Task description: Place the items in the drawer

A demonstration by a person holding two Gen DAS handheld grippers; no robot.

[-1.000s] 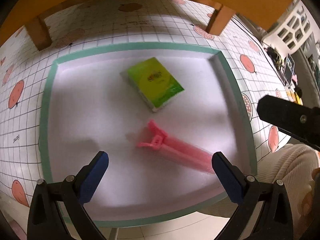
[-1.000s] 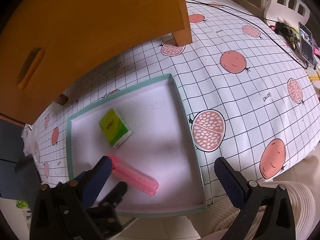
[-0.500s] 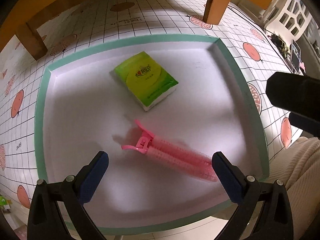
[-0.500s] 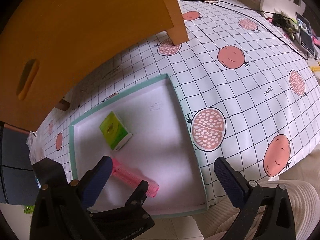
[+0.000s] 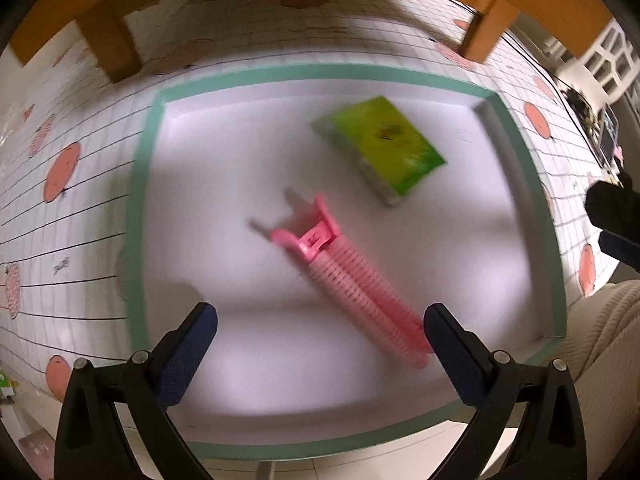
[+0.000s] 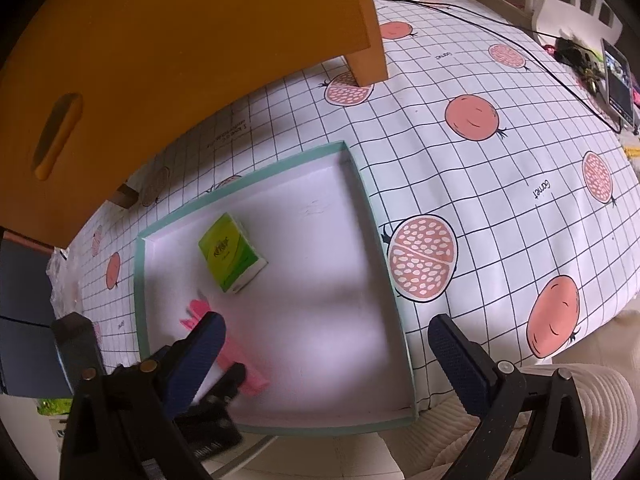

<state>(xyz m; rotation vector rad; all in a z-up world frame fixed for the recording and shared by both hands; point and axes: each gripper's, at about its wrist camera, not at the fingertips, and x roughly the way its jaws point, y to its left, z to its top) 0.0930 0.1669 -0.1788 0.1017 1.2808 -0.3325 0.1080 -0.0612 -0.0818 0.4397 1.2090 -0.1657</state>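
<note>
Left wrist view: we list our left tool (image 5: 320, 330) spread wide and empty over the shallow white tray with mint-green rim (image 5: 138, 200), the long pink ribbed plastic hair clip (image 5: 352, 284) lying slantwise between its pads, apparently lined up for pickup. Green rectangular tissue packet (image 6: 232, 254) rests flat beyond it; our right tool (image 6: 326, 346) hangs wide, empty, clear to the side. Orange wooden drawer front with slot handle (image 6: 56, 136) stands behind the tray on the pomegranate-print cloth (image 6: 500, 168).

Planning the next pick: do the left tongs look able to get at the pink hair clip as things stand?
Probably yes. The left tongs are open above the shallow tray, the pink hair clip lies flat between them with nothing over it, and the green tissue pack sits apart.
</note>
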